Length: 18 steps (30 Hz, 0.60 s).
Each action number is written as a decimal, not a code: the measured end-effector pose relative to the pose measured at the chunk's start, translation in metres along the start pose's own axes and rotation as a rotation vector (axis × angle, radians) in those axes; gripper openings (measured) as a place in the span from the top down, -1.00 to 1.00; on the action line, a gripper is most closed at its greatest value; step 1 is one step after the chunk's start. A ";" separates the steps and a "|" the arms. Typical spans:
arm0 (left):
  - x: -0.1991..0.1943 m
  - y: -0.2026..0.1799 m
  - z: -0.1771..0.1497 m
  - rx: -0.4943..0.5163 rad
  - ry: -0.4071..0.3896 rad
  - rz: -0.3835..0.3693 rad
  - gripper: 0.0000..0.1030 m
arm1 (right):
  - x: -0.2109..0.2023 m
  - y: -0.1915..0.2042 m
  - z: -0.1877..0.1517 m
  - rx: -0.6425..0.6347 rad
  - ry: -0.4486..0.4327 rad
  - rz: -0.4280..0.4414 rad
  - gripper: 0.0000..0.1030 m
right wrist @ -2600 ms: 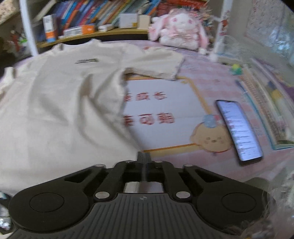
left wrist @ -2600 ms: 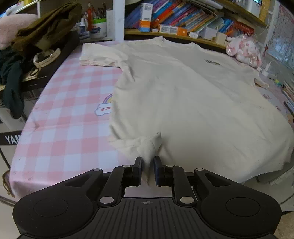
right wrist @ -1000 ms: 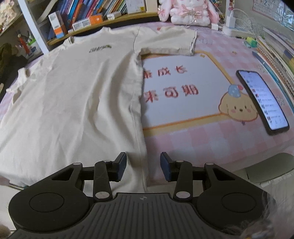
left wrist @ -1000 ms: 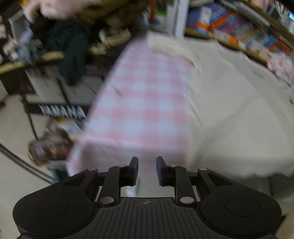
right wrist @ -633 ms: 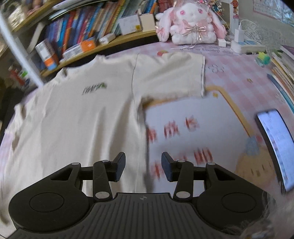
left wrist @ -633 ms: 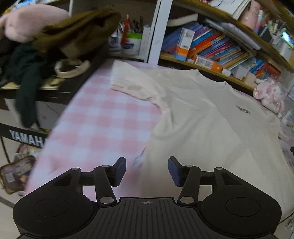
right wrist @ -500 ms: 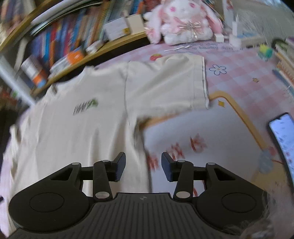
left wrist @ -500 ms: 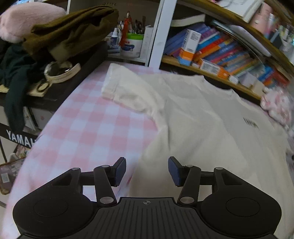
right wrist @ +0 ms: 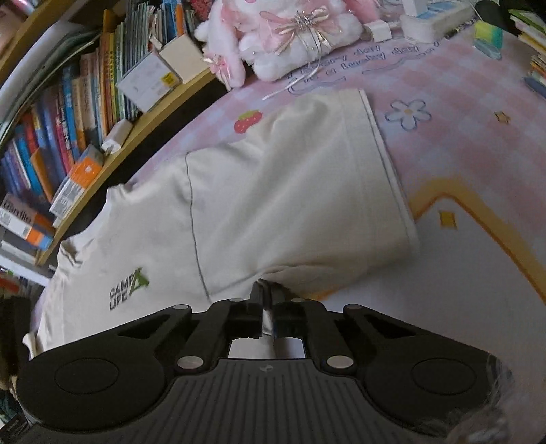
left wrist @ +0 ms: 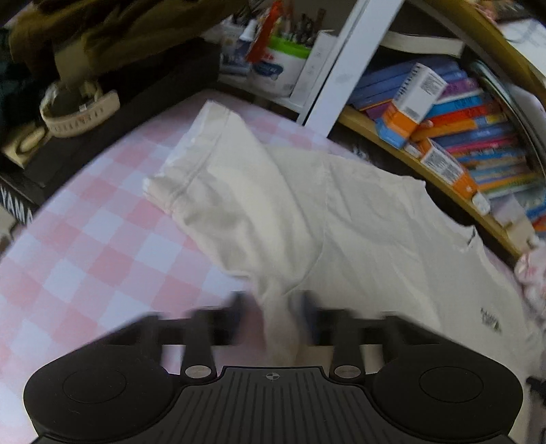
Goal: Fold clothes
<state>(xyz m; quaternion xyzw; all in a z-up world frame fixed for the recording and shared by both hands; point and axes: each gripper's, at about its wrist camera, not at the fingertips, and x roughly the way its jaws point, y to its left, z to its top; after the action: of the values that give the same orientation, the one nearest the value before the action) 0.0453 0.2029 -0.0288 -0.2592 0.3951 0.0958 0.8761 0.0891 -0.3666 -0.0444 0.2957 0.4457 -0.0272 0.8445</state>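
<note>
A cream T-shirt (left wrist: pixel 358 239) lies flat, front up, on the pink checked tablecloth (left wrist: pixel 85 246). My left gripper (left wrist: pixel 273 307) is at the armpit below the left sleeve (left wrist: pixel 211 170). Its blurred jaws are closing, still apart, with a raised fold of the shirt between them. In the right wrist view the T-shirt (right wrist: pixel 273 205) shows a green chest logo (right wrist: pixel 128 290). My right gripper (right wrist: pixel 265 293) sits at the armpit under the right sleeve (right wrist: pixel 307 177). Its jaws are closing and stand together on a thin edge of cloth.
A bookshelf (left wrist: pixel 460 112) full of books runs along the far edge of the table. A dark pile of clothes (left wrist: pixel 102 34) and a watch strap (left wrist: pixel 78 109) lie at the left. A pink plush rabbit (right wrist: pixel 290 30) and a power strip (right wrist: pixel 433 17) sit beyond the right sleeve.
Both grippers have moved from the hem end up to the armpits. The right jaws have shut on the cloth, and the left jaws have narrowed around a fold.
</note>
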 end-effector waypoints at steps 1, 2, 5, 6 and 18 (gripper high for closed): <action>0.003 0.000 0.002 -0.036 -0.003 -0.003 0.87 | 0.002 0.001 0.004 -0.008 -0.004 -0.004 0.92; 0.005 -0.001 0.003 -0.059 -0.006 -0.004 0.87 | 0.005 0.003 0.007 -0.017 -0.009 -0.007 0.93; 0.010 -0.008 0.003 -0.068 -0.016 0.005 0.88 | 0.015 0.006 0.019 -0.040 -0.017 -0.012 0.93; 0.012 -0.010 0.003 -0.070 -0.019 0.007 0.88 | 0.018 0.007 0.022 -0.048 -0.016 -0.013 0.93; 0.030 -0.015 0.024 -0.015 -0.025 0.038 0.90 | 0.044 0.031 0.041 -0.133 -0.037 -0.053 0.93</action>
<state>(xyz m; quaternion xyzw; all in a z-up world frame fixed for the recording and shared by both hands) 0.0866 0.2016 -0.0325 -0.2569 0.3884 0.1184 0.8770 0.1553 -0.3532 -0.0458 0.2264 0.4385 -0.0250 0.8694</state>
